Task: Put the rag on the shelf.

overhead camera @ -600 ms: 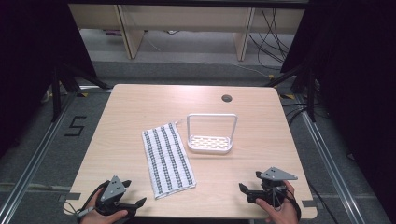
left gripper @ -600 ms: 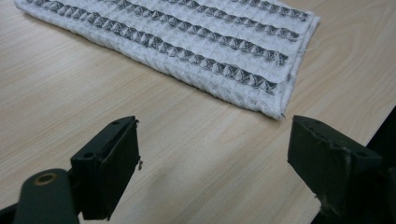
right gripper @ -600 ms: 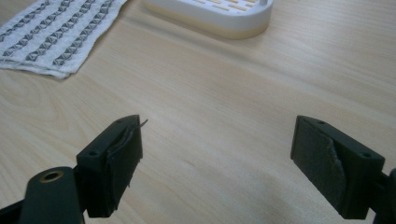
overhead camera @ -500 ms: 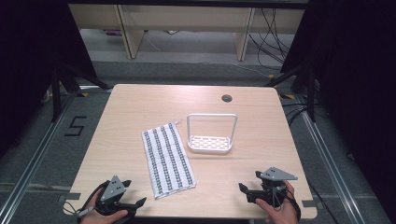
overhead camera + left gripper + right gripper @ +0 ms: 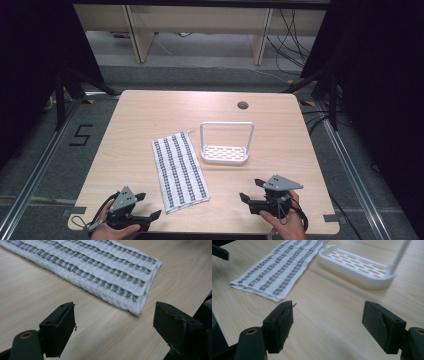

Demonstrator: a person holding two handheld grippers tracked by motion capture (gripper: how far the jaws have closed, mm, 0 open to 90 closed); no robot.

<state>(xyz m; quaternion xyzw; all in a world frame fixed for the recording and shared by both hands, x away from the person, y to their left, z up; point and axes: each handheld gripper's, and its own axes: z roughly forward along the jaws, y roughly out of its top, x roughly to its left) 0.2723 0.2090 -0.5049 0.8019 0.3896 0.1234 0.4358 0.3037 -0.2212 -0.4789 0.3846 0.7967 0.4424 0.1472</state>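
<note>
Looks like nothing's started yet: the striped towel point(image 5: 179, 170) lies flat on the desk point(image 5: 150, 115) beside the white rack point(image 5: 225, 152), untouched, with left tongs point(image 5: 150, 206) and right tongs point(image 5: 251, 190) both wide open and empty near the front edge.

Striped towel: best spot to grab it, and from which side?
Probably the near short edge of the striped towel, at the corner closest to the left claw. The towel lies flat and folded on the table, so it offers only thin edges; that corner sits just ahead of the open jaws. Come in low from the person's side, one jaw sliding under the fold.
</note>
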